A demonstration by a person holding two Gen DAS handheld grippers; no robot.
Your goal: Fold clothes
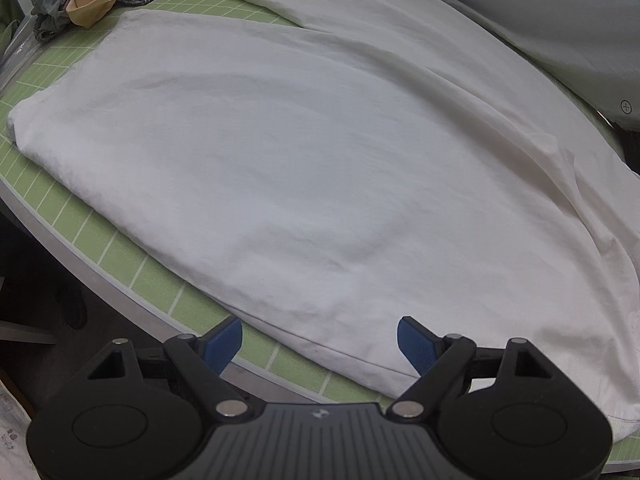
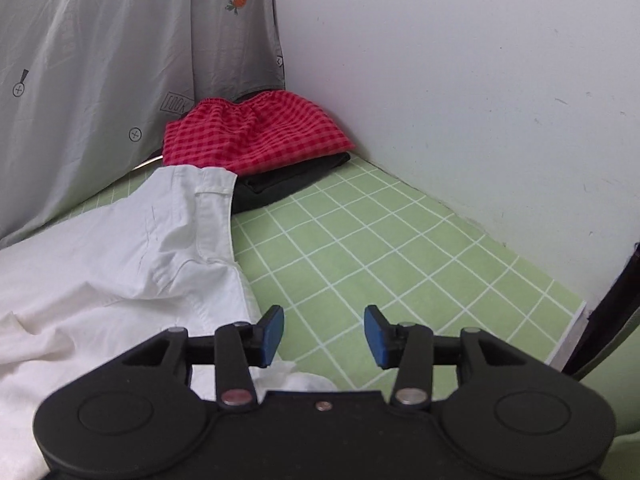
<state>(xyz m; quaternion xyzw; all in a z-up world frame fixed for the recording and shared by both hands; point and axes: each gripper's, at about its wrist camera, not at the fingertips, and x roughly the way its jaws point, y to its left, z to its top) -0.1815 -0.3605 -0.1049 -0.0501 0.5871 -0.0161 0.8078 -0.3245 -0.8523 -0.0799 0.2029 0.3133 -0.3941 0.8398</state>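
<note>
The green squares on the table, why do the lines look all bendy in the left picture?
Left wrist view: the fisheye lens curves the green grid mat and its edge around the white garment, and darkens the corners. Right wrist view: the mat's lines bend much less; the light is soft and even, without glare.

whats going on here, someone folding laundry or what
A person with a gripper in each hand is folding clothes. A white garment lies spread on the green grid mat. The left gripper hangs open over its near hem; the right gripper is open beside it, holding nothing. Red checked shorts sit folded in the corner.
</note>
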